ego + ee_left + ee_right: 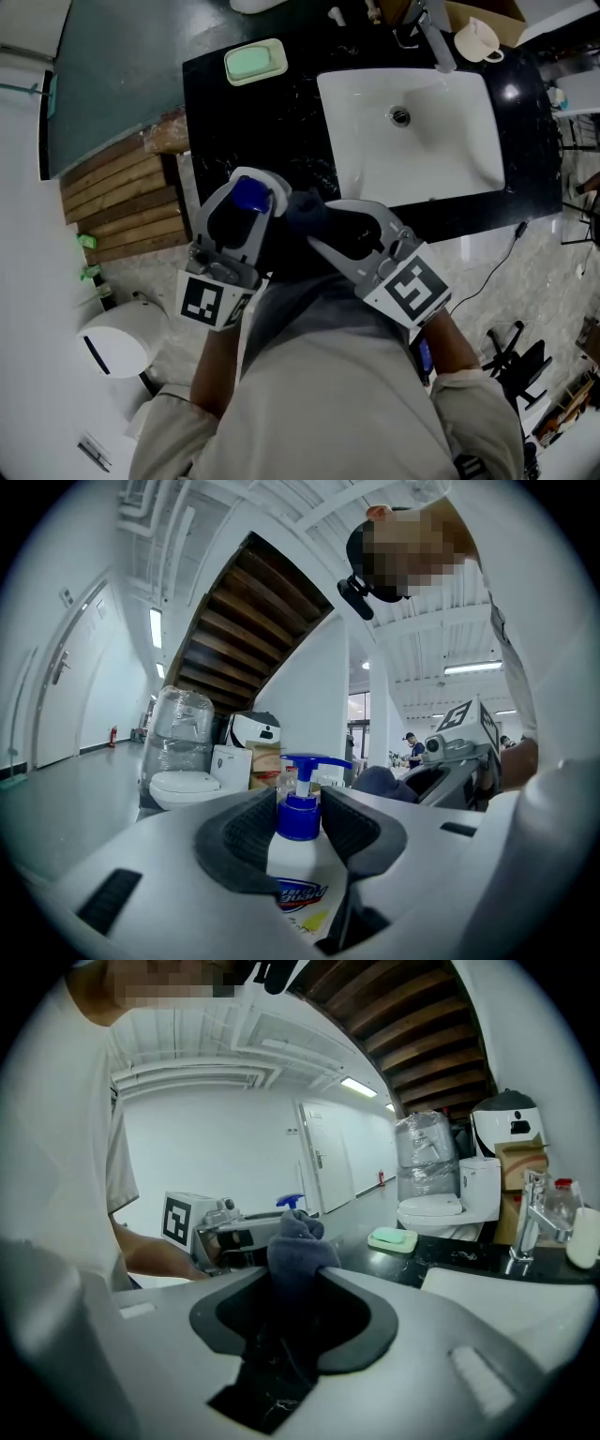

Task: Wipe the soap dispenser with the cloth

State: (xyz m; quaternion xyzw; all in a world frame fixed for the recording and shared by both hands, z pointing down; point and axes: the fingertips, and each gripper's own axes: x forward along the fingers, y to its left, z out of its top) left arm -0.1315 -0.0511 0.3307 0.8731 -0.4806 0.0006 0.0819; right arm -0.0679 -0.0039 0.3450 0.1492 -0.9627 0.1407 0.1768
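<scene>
A white soap dispenser [298, 860] with a blue pump head [248, 194] stands upright between the pads of my left gripper [302, 825], which is shut on it just below the blue collar. My right gripper [295, 1288] is shut on a bunched dark blue-grey cloth [298, 1246] that sticks out past its tips. In the head view the left gripper [246, 208] and right gripper [314, 223] are side by side in front of the counter, with the cloth [302, 208] close beside the pump head. I cannot tell whether the cloth touches the dispenser.
A white sink [469, 150] is set in the black counter [216, 103], with a faucet [434, 37] and a cup [476, 39] behind it. A green soap bar lies in a dish [255, 62] at the back left. Wooden steps [122, 202] and a toilet [441, 1209] stand nearby.
</scene>
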